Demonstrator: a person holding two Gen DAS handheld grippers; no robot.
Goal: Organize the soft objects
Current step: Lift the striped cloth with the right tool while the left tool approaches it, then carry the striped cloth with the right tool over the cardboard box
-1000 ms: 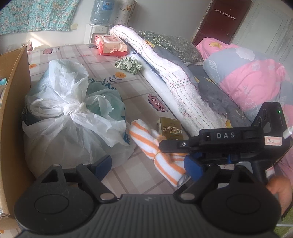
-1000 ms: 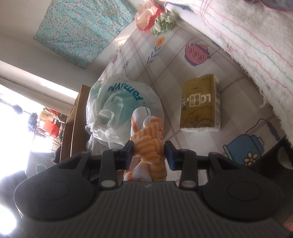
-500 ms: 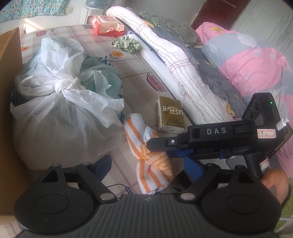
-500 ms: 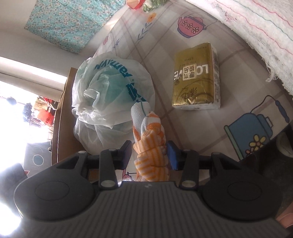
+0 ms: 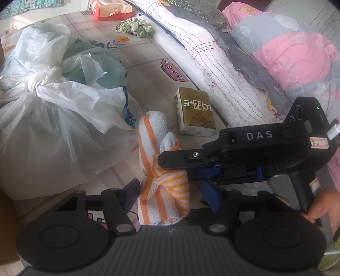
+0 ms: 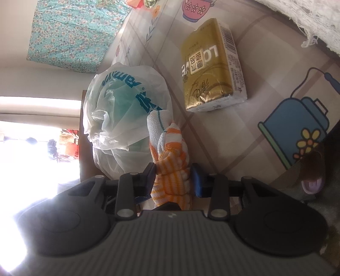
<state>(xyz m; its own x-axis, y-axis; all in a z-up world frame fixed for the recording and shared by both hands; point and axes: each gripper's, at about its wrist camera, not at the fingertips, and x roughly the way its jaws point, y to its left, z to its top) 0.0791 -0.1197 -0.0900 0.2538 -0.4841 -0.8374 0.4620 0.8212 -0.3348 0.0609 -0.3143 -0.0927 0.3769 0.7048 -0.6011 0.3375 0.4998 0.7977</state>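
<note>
A knotted orange-and-white striped towel (image 5: 152, 131) stands upright on the patterned bed sheet (image 5: 148, 63). My right gripper (image 6: 173, 178) reaches in from the right and holds the towel (image 6: 170, 148) at its knot, with its jaws closing and both pads on the cloth. In the left wrist view the right gripper (image 5: 176, 167) crosses the towel's middle. My left gripper (image 5: 172, 193) straddles the towel's lower end and its jaws are closing. Its left finger (image 5: 132, 191) is at the cloth, while a gap remains at its blue right finger (image 5: 210, 195).
A gold tissue pack (image 5: 195, 112) lies just beyond the towel. A tied white plastic bag (image 5: 53, 110) fills the left. A rolled white blanket (image 5: 212, 63) and a pink quilt (image 5: 297, 53) lie right. A green scrunchie (image 5: 133, 26) and red wipes pack (image 5: 112, 8) sit far back.
Both grippers have come down toward the bed. The towel, held by the right gripper, now sits between the left gripper's fingers, which have narrowed around it.
</note>
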